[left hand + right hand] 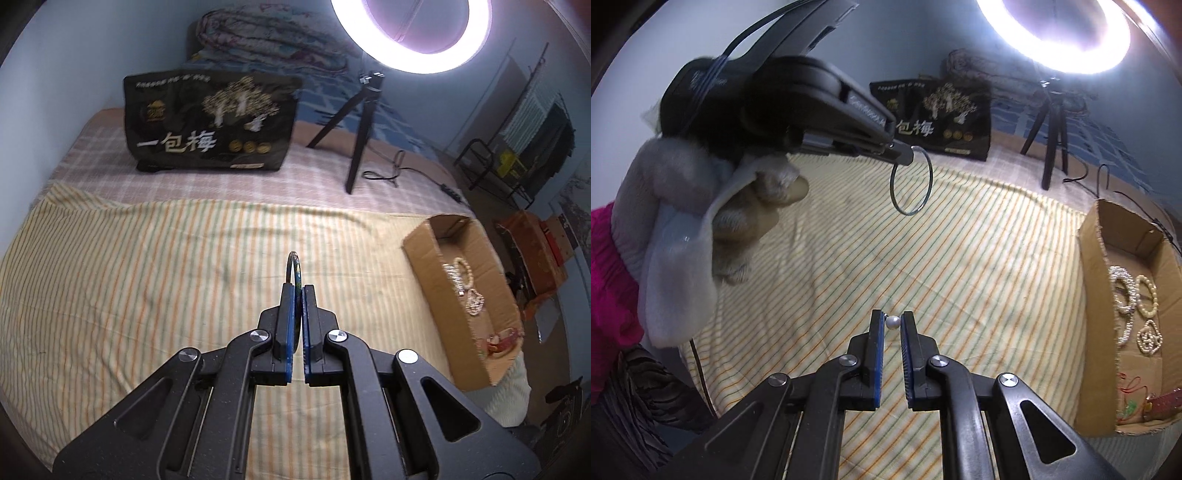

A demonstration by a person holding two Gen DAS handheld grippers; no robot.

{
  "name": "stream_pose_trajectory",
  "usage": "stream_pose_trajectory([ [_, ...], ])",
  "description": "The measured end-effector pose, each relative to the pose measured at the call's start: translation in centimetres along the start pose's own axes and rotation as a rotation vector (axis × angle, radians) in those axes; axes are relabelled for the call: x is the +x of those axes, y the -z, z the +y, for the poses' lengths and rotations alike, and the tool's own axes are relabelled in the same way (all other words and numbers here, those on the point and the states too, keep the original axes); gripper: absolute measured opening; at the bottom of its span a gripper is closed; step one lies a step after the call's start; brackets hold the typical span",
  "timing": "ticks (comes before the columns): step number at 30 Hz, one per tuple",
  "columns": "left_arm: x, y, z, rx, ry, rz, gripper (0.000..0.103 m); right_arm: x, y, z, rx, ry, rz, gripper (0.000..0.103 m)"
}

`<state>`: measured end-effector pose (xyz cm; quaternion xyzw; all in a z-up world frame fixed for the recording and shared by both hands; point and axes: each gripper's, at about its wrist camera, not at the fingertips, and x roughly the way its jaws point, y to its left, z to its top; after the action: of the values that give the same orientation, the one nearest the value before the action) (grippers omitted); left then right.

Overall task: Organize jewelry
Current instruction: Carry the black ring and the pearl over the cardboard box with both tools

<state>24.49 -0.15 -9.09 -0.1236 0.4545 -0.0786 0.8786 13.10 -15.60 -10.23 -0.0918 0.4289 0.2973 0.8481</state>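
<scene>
Three gold characters, 一包梅, on the black bag (210, 123) behind the striped sheet (147, 258)

The cardboard box (461, 295) is set on the bed (147, 277) at the right of the frame, with beaded bracelets (461, 273) laid inside it. A printed bag (210, 122) is stood at upper left, a tripod (354, 122) to its right. A folded quilt (266, 33) is placed behind both.

I see a ring light (412, 35) glaring white above and beyond the tongs, blowing out the top. Fisheye bends my edges into dark corners; the gloved hand (701, 206) nearby looks soft.
</scene>
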Motion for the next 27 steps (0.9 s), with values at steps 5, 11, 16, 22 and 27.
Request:
stream_pose_trajectory([
  [5, -0.6, -0.4, -2.4, 0.028, 0.044, -0.020, 0.001, -1.4, -0.3, -1.7, 0.033, 0.019, -0.030, 0.006],
  [11, -0.9, -0.6, -6.0, 0.083, 0.089, -0.038, 0.001, -3.1, -0.2, -4.2, 0.081, 0.049, -0.057, 0.006],
  [16, -0.9, -0.8, -8.5, 0.111, 0.133, -0.049, 0.001, -4.5, 0.2, -6.8, 0.129, 0.082, -0.075, 0.006],
  [22, -0.6, -1.2, -11.2, 0.131, 0.179, -0.060, 0.001, -6.5, 1.0, -10.0, 0.199, 0.123, -0.103, 0.007],
  [27, 0.1, -1.5, -13.5, 0.145, 0.217, -0.062, 0.001, -8.0, 1.9, -12.5, 0.253, 0.160, -0.120, 0.006],
])
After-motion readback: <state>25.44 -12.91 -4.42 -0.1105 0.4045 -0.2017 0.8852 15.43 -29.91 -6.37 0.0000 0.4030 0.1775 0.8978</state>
